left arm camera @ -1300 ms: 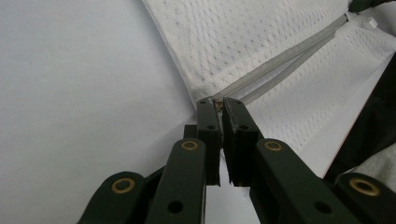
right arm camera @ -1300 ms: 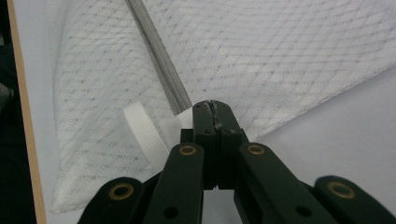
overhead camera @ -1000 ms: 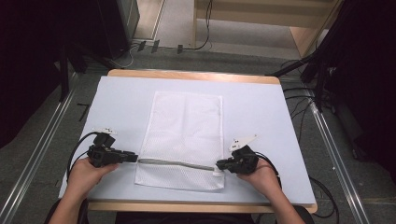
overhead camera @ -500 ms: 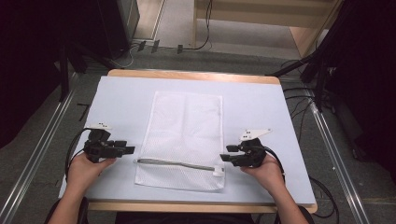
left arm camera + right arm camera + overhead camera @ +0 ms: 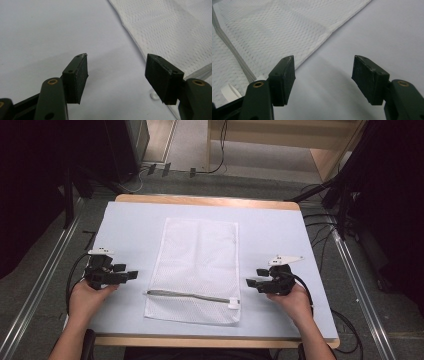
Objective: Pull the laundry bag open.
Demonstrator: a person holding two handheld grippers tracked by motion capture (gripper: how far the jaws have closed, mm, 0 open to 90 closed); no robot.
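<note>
Both tongs stand with their jaws spread wide and nothing between the pads. Held in the person's left hand (image 5: 87, 297), the left black two-jaw gripper (image 5: 131, 275) hovers over the pale lavender table covering (image 5: 130, 230), pointing inward at the white rectangular mesh laundry bag (image 5: 197, 265), whose long edge lies just beyond its jaw tips and apart from them. From the left gripper view, that hemmed mesh edge (image 5: 140, 47) runs past the right-hand pad (image 5: 160, 77) without touching it. Opposite it, the right black two-jaw gripper (image 5: 251, 283), in the person's right hand (image 5: 295, 302), faces the bag's other long edge, near but clear of it. Between the two grippers, across the bag's near end, runs a grey zipper (image 5: 187, 295), ending in a small white pull tab (image 5: 233, 305) on the right gripper's side. That tab (image 5: 229, 92) shows beside the left-hand pad (image 5: 284, 80) in the right gripper view.
</note>
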